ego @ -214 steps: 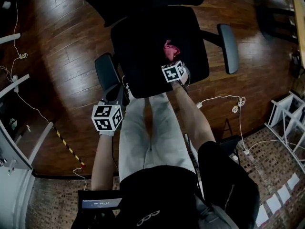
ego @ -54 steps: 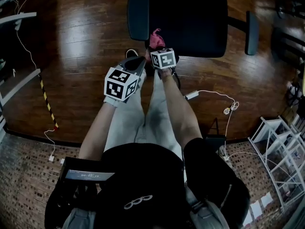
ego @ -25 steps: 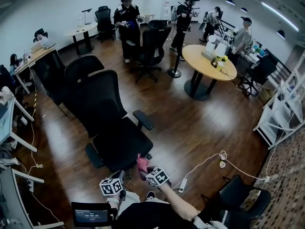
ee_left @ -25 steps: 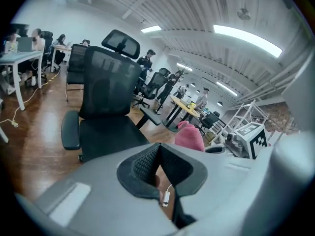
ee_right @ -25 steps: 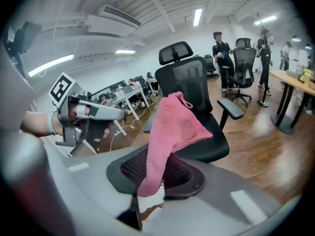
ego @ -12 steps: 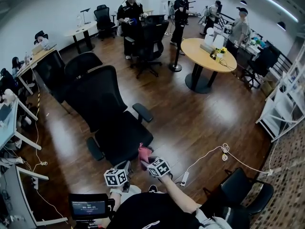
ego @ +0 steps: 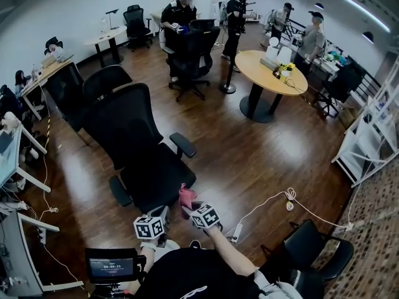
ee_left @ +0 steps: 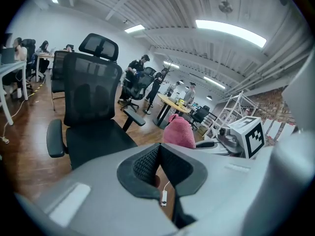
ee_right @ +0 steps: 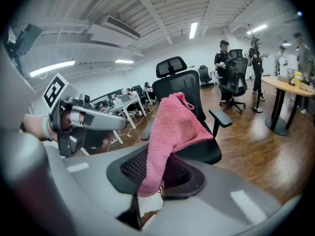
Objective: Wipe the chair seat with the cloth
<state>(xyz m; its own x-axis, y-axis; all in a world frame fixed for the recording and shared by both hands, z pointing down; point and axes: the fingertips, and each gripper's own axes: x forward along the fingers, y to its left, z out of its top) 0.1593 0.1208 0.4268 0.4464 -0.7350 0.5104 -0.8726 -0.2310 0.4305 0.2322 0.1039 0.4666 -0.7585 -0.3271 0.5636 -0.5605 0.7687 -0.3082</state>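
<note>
A black office chair stands in front of me, its seat [ego: 156, 178] just beyond both grippers; it shows too in the left gripper view [ee_left: 96, 136] and behind the cloth in the right gripper view [ee_right: 209, 149]. My right gripper [ego: 189, 210] [ee_right: 158, 173] is shut on a pink fluffy cloth [ego: 186, 196] [ee_right: 170, 132], which sticks up from its jaws at the seat's near edge. The cloth [ee_left: 178, 132] also shows past the left gripper. My left gripper [ego: 161, 220] [ee_left: 158, 163] is shut with nothing in it, left of the right one, off the chair.
A second black chair [ego: 103, 83] stands behind the first. A round wooden table [ego: 271, 73] is at the back right, with several people standing around. A white cable [ego: 274, 204] runs over the wood floor on the right. Desks [ego: 19, 161] line the left; a white rack [ego: 374, 136] stands right.
The head camera has swung up from looking straight down at the seat to looking across the room. Over the last second the grippers stay close together at the seat's near edge, cloth still held.
</note>
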